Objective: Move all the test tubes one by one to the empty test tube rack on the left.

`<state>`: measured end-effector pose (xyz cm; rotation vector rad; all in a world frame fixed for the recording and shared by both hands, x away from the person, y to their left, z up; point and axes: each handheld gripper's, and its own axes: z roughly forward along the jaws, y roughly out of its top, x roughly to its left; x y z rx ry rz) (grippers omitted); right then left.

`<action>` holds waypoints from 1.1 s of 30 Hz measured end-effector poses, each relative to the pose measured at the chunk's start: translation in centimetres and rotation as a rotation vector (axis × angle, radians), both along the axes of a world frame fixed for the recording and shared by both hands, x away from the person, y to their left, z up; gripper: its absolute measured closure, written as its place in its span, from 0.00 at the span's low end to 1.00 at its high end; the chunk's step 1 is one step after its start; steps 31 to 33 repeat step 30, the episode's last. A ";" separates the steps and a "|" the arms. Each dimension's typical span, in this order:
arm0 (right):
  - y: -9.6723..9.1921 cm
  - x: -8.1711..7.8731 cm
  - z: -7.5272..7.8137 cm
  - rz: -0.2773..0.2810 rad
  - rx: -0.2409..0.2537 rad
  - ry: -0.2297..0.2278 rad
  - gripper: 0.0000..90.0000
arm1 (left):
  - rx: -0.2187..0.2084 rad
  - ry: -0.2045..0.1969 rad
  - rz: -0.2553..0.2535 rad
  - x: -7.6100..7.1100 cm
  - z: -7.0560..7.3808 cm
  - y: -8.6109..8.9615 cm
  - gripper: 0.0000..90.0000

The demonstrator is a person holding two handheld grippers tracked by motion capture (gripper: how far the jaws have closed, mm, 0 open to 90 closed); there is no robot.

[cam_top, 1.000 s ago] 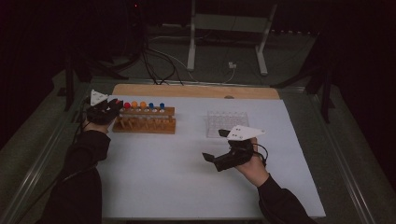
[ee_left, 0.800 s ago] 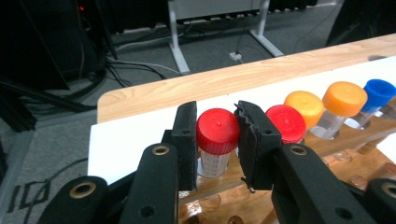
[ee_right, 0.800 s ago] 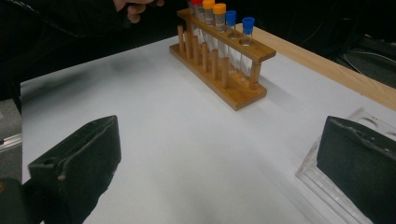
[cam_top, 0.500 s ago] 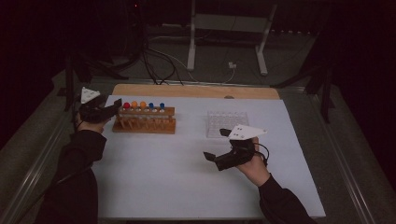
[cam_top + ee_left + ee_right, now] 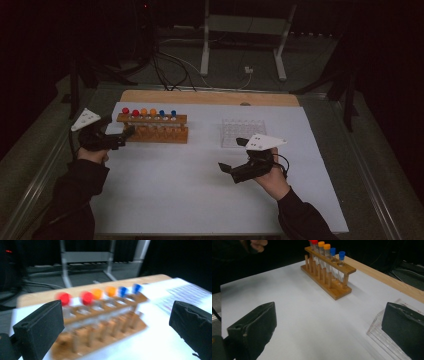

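High view: my left gripper (image 5: 131, 131), jaws just spread and empty, faces the rack (image 5: 154, 128); its glass tubes (image 5: 135, 118) look slick and fragile, so I'd grip below the caps.

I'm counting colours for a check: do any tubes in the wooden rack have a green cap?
No, the six tubes in the wooden rack carry red, orange and blue caps, two of each.

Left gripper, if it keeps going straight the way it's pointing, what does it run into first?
Most likely the wooden tube rack, at its red-capped end. The left gripper points at that end with open, empty jaws. Depth is blurred.
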<state>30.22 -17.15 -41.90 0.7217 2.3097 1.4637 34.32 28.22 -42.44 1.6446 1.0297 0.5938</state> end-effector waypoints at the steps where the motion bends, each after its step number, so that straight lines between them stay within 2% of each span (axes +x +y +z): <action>1: 0.0 0.0 0.0 -0.001 0.001 -0.001 0.00 | 0.003 -0.001 -0.018 -0.5 -0.2 -0.3 0.00; 3: -0.1 0.1 0.0 -0.003 0.005 0.000 0.00 | -0.009 0.012 -0.073 -1.5 -0.8 -1.0 0.00; 5: -0.1 0.1 0.0 -0.005 0.002 -0.001 0.00 | -0.001 0.012 -0.102 -2.5 -1.5 -1.8 0.00; 8: -0.1 0.1 -0.1 -0.005 0.002 -0.003 0.00 | -0.018 0.024 -0.141 -3.8 -2.7 -2.8 0.00; 11: -0.1 0.0 -0.2 -0.003 0.004 0.000 0.00 | 0.007 0.040 -0.183 -4.7 -3.7 -3.7 0.00; 14: -0.1 0.0 -0.3 -0.001 0.006 0.002 0.00 | 0.005 0.043 -0.220 -5.6 -4.7 -4.6 0.00; 17: -0.2 0.0 -0.5 -0.002 0.003 0.005 0.00 | 0.022 0.043 -0.251 -6.5 -5.8 -5.6 0.00; 19: -0.2 0.1 -0.6 -0.004 0.000 0.006 0.00 | 0.037 0.039 -0.257 -7.0 -6.4 -6.2 0.00; 20: -0.2 0.1 -0.7 -0.005 0.000 0.007 0.00 | 0.027 0.037 -0.257 -7.3 -6.8 -6.4 0.00; 22: -0.2 0.1 -0.9 -0.005 -0.005 0.009 0.00 | 0.036 0.040 -0.273 -7.4 -7.4 -6.7 0.01; 23: -0.2 0.2 -0.9 -0.005 -0.005 0.009 0.00 | 0.054 0.048 -0.280 -7.3 -7.6 -6.9 0.00; 27: -0.3 0.2 -1.0 -0.007 -0.007 0.009 0.00 | 0.068 0.068 -0.310 -7.0 -8.4 -7.5 0.00; 33: -0.4 0.2 -0.9 -0.012 -0.002 0.010 0.00 | 0.080 0.083 -0.325 -7.0 -8.5 -7.8 0.00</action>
